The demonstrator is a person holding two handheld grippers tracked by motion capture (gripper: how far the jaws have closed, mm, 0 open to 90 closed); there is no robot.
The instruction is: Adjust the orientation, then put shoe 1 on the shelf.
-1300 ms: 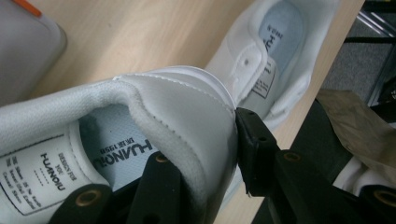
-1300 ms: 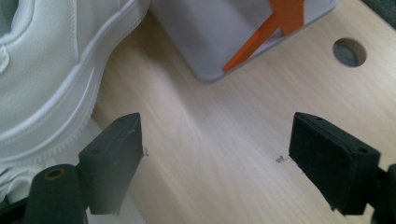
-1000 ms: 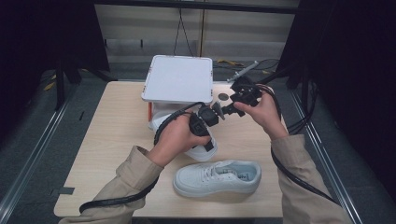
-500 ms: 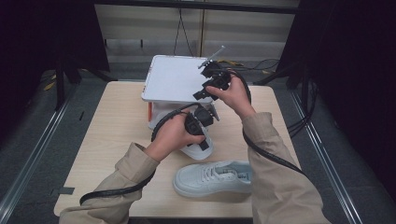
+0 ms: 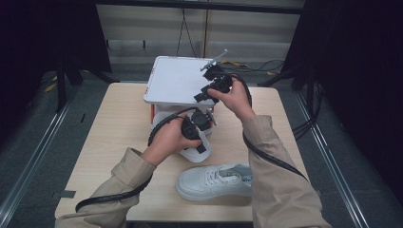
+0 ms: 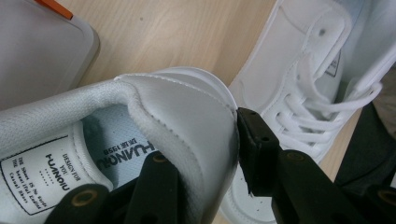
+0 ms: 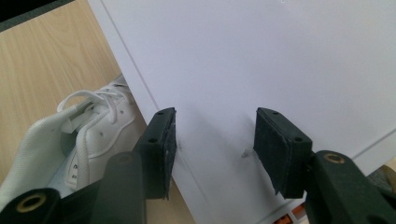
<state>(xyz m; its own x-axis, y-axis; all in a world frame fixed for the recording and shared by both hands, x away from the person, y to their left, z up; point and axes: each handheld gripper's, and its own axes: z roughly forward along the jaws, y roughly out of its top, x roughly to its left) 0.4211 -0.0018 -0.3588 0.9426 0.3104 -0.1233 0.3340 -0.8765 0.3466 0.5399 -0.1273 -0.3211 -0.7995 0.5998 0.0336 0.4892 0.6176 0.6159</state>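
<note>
**Right gripper swung to the box lid; left gripper clamped on a sneaker heel**

Since the earlier frames, the right gripper (image 5: 203, 93) has travelled from the right side of the worktop (image 5: 114, 128) to above the white box lid (image 5: 176, 78) at the far edge, its fingers (image 7: 161, 149) having just been closing. They now stand apart over the lid's surface with nothing between them, so this gripper is released. The left gripper (image 5: 198, 134), lowered slightly over the same interval, is clenched on the heel of the held sneaker (image 6: 187, 121): one finger (image 6: 254, 149) presses the outside of the heel counter, the other sits inside the collar. This sneaker hangs just in front of the box, near the middle of the worktop, its printed insole label visible. A second sneaker (image 5: 214, 181) lies on its sole near the front edge, toe toward the left, close to the person's right sleeve (image 5: 278, 190). Black cables trail from both grippers.
</note>
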